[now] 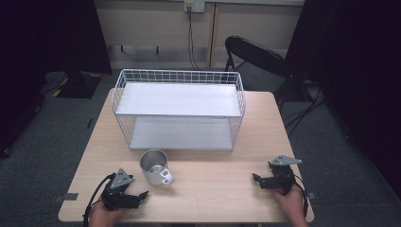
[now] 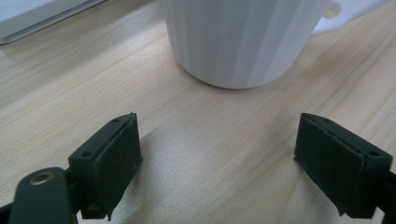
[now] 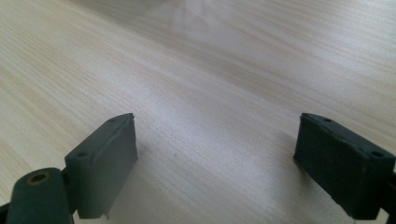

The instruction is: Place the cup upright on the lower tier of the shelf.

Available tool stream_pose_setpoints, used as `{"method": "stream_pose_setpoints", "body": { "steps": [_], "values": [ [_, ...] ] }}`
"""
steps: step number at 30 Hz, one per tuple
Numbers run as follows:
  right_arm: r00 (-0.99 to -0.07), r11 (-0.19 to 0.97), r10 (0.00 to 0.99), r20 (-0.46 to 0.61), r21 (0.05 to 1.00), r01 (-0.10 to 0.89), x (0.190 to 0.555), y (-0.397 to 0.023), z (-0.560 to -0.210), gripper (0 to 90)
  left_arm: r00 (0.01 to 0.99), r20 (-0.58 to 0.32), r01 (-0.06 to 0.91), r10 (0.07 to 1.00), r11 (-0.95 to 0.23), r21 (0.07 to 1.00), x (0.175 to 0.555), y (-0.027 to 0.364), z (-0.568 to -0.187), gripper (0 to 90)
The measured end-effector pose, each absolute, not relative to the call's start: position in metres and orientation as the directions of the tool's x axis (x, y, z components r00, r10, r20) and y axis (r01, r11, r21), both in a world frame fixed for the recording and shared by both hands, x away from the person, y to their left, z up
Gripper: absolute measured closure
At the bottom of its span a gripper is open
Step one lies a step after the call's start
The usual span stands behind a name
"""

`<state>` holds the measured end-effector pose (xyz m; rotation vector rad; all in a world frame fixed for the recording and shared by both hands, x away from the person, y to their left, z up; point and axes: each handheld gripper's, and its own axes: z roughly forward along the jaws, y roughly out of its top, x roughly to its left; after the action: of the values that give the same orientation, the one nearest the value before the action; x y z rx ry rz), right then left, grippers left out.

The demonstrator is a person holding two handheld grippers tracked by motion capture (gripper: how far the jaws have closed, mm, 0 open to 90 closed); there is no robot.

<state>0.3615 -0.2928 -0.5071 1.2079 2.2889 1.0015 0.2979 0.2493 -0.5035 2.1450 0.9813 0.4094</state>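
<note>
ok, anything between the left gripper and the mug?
Nothing visible. The left gripper has its jaws wide open and empty, aimed at the mug, with bare table between them. In the high view the mug stands just ahead of the gripper, its handle turned toward the right gripper's side.

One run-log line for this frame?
left gripper: open, near mug, not touching | right gripper: open, nothing between jaws | mug: upright before wire rack

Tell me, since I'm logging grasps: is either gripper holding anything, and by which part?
Nothing is held. The left gripper has its jaws open, short of the white mug; the right gripper is open over the bare table.
</note>
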Motion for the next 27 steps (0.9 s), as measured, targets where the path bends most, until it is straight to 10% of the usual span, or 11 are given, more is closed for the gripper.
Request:
{"method": "stream_pose_setpoints", "body": {
  "steps": [27],
  "values": [
    [-0.565, 0.381, 0.825, 0.008, 0.731, 0.566, 0.361, -0.293, -0.507, 11.9, 0.664, -0.048, 0.544, 0.746, -0.439, 0.715, 0.292, 0.253, -0.465, 19.2]
  ]
}}
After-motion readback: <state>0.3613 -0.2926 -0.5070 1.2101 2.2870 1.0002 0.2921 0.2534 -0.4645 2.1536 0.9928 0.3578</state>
